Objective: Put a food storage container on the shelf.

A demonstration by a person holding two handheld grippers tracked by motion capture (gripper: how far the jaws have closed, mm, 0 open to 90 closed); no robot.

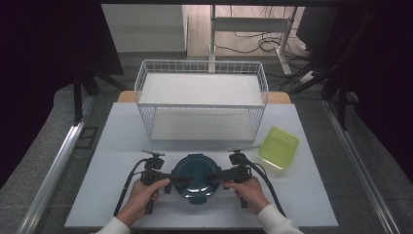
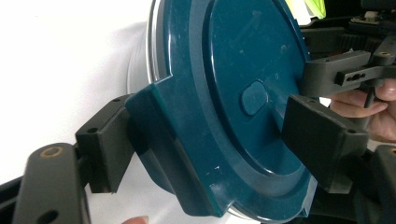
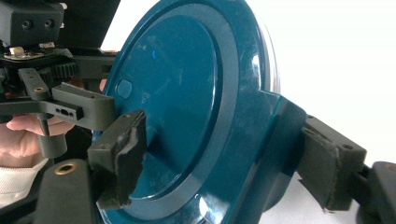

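A round dark-teal lidded container (image 1: 196, 179) sits low in the frame's centre on the desk (image 1: 117, 146), the left gripper (image 1: 171, 178) and right gripper (image 1: 219, 176) each closed on a lid tab at opposite sides, a white wire rack (image 1: 201, 100) above it, a yellow-green tray (image 1: 278, 146) right.

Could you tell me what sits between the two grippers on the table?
A round dark teal lidded container, gripped by the left gripper and right gripper, seen in the high view.

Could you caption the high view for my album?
Two handheld grippers clamp a round dark-teal lidded container before a white wire basket.
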